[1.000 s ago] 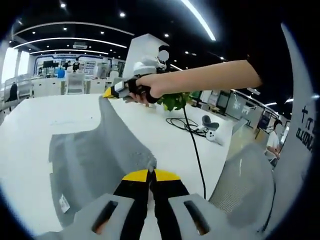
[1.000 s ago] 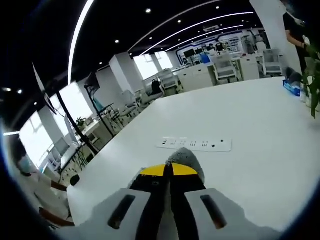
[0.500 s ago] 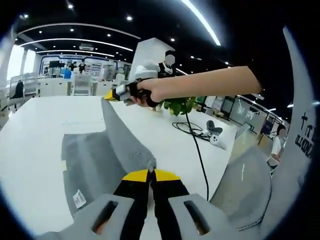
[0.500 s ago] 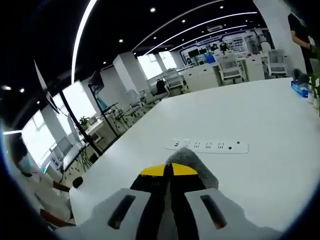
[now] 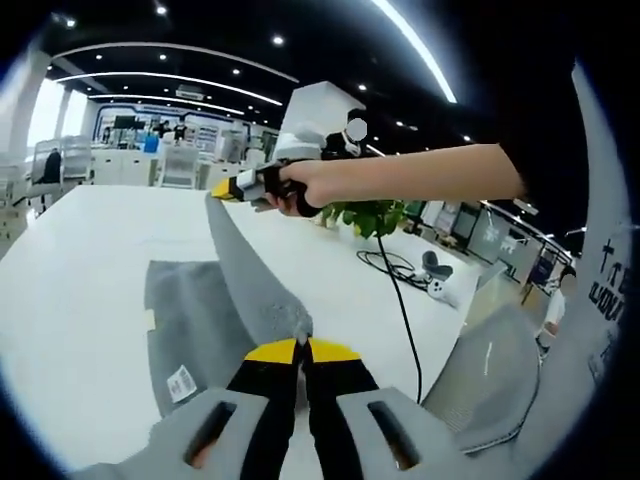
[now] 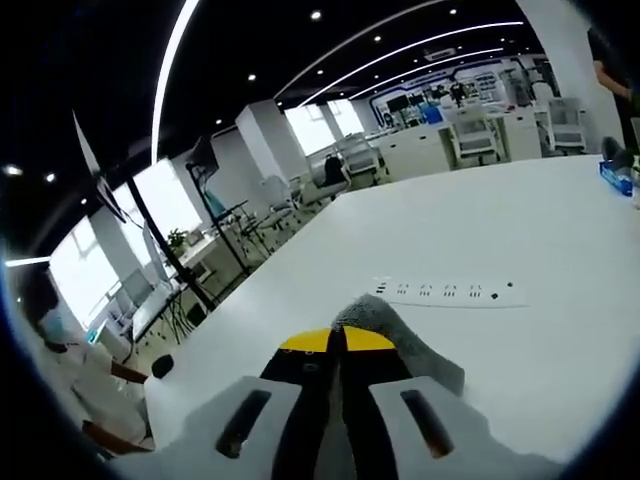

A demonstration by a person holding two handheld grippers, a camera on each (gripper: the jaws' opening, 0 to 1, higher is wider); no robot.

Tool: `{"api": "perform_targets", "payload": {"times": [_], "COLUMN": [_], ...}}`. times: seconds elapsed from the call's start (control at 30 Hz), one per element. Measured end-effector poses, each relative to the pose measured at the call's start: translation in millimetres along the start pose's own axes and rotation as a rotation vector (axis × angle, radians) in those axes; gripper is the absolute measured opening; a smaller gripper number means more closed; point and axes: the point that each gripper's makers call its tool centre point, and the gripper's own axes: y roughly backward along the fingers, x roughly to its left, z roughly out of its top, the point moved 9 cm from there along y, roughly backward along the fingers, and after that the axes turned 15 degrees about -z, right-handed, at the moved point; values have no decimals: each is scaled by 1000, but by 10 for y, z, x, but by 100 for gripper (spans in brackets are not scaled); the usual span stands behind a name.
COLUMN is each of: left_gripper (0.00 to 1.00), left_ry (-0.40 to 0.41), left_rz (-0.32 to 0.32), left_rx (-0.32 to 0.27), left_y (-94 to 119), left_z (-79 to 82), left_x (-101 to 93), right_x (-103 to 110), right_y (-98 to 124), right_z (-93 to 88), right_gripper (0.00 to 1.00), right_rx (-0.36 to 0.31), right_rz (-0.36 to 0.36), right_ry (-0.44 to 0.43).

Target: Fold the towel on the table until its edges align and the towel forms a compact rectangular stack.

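Note:
A grey towel (image 5: 205,320) hangs stretched between both grippers above the white table (image 5: 70,260), its lower part resting flat on the tabletop with a white label at its near edge. My left gripper (image 5: 302,346) is shut on one towel corner. In the left gripper view my right gripper (image 5: 222,190), held by a hand, is shut on the far corner, pulling the edge taut. In the right gripper view my right gripper (image 6: 336,341) is shut on a grey towel corner (image 6: 385,325) that bulges past its jaws.
A white power strip (image 6: 447,292) lies on the table ahead of the right gripper. A black cable (image 5: 395,290), a green plant (image 5: 370,215) and a grey mesh chair (image 5: 490,370) stand to the right. Desks and chairs line the room's edge.
Both grippers have carried the towel's held edge across, so the flat part on the table looks narrower and its label sits further right. The power strip has drifted right in the right gripper view.

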Motion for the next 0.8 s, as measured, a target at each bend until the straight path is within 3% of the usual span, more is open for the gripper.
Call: {"api": "perform_targets", "payload": {"times": [0.37, 0.8], "left_gripper": [2, 2], "left_ry": [130, 289], "left_rz": [43, 115], "left_rx": [-42, -29], "left_y": [113, 256], "left_z": [-107, -367], "left_x": [124, 353], "right_x": [114, 246], "right_y": [-205, -498], "right_z": [-96, -345], "right_gripper": [0, 0], "right_rx": [29, 79], "right_rz": [6, 8], "right_ry": [7, 6]}}
